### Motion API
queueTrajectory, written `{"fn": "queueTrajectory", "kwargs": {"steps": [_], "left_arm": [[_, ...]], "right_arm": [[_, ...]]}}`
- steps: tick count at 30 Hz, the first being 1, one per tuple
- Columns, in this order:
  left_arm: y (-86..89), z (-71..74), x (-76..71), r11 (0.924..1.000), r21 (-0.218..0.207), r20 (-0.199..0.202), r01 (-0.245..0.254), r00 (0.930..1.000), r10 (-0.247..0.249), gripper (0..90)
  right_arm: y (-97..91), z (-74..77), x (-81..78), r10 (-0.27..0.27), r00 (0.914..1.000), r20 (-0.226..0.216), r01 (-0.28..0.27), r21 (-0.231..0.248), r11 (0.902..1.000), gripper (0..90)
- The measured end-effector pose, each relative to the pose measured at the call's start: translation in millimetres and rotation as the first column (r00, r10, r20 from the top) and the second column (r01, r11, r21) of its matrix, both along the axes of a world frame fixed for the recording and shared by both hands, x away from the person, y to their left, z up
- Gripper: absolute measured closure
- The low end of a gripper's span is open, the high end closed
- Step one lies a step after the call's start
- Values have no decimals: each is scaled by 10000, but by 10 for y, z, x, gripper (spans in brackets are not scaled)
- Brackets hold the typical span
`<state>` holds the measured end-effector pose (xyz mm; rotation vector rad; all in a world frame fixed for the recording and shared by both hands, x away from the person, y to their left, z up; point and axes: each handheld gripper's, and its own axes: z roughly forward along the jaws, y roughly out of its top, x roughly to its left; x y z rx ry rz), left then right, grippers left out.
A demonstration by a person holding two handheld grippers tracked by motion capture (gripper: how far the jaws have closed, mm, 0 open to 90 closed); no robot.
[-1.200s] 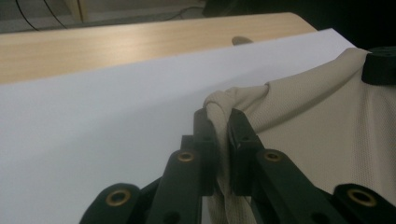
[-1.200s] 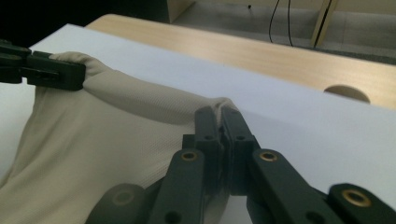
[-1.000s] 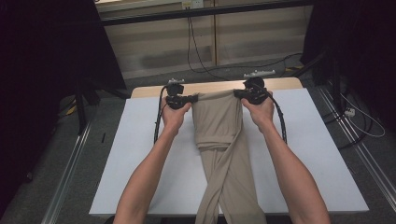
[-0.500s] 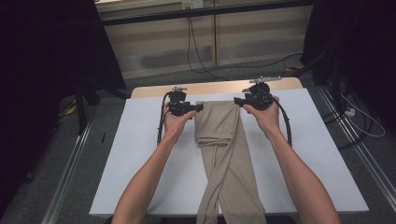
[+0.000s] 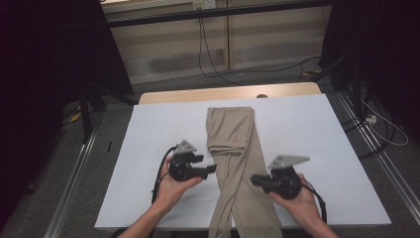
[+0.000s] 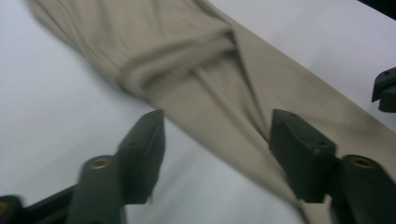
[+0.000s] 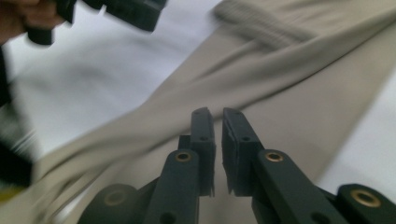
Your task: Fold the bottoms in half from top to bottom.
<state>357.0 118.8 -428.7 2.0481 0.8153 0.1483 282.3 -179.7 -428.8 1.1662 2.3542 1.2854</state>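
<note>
Left hand (image 5: 171, 186) enters from the bottom edge of the high view, forearm angled up and inward, palm cupped under the left tongs (image 5: 212, 168). These tongs point right, toward the beige trousers (image 5: 237, 163), and stop just beside the cloth's left edge. In the left gripper view the left tongs (image 6: 217, 144) stand wide apart, nothing between them, with the surface (image 6: 56, 116) and trouser cloth (image 6: 224, 93) seen through the gap.

The trousers lie lengthwise down the middle of the white surface (image 5: 322, 139). The upper part is folded back on itself; below the fold the legs cross and run off the near edge, where their ends are cut off by the frame.

Right hand (image 5: 297, 201) comes in from the bottom right, holding the right tongs (image 5: 253, 179), which point left and sit over the right edge of the trouser leg. In the right gripper view the right tongs (image 7: 218, 122) are narrow, a thin slit between them, nothing held. Cloth (image 7: 289, 107) lies below them; contact cannot be determined. The left tongs (image 7: 126, 9) appear blurred at top left. Both gripper views are motion-blurred, so fabric detail is hard to make out.
</note>
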Motion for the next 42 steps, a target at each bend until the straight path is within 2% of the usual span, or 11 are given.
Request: {"fn": "queueTrajectory", "kwargs": {"steps": [6,12,18,20,21,26,33,34,36,39,42], "left_arm": [[-16,-112,-500,9945,130,-417,1039,9938,-1033,514],[-199,-207,-628,9868,674,-749,1470,9870,-1419,446],[-275,-284,-637,9830,986,-865,1547,9854,-1464,500],[-287,-289,-646,9801,1088,-814,1662,9841,-1578,536],[-287,-284,-641,9779,1154,-815,1746,9828,-1658,586],[-289,-270,-634,9738,995,-955,2046,9761,-1953,882],[-236,-231,-564,9837,352,-1341,1761,9763,-1700,882],[-216,-221,-552,9818,93,-1485,1896,9712,-1862,874],[-201,-192,-555,9852,-63,-1313,1714,9765,-1708,817],[-154,-145,-508,9888,-265,-1142,1471,9822,-1492,711],[-94,-131,-428,9949,-167,-929,998,9905,-1010,645]], "right_arm": [[291,-170,-630,1303,9883,-798,-1313,-69,9913,764],[485,-337,-896,1786,9735,-1429,-1957,-1156,9738,669],[584,-474,-931,1748,9711,-1626,-2028,-1762,9632,651],[599,-502,-921,1666,9723,-1638,-1964,-1868,9626,823],[599,-513,-914,1561,9728,-1709,-1875,-1867,9644,900],[663,-511,-921,1838,9685,-1681,-2124,-1719,9619,900],[820,-496,-905,2040,9631,-1756,-2304,-1461,9621,888],[815,-500,-883,1983,9619,-1883,-2251,-1339,9651,834],[792,-464,-863,2000,9602,-1949,-2232,-1053,9691,715],[786,-364,-876,1970,9707,-1372,-2112,-978,9725,739],[871,-296,-833,2264,9687,-1022,-2364,-994,9666,713]]}}
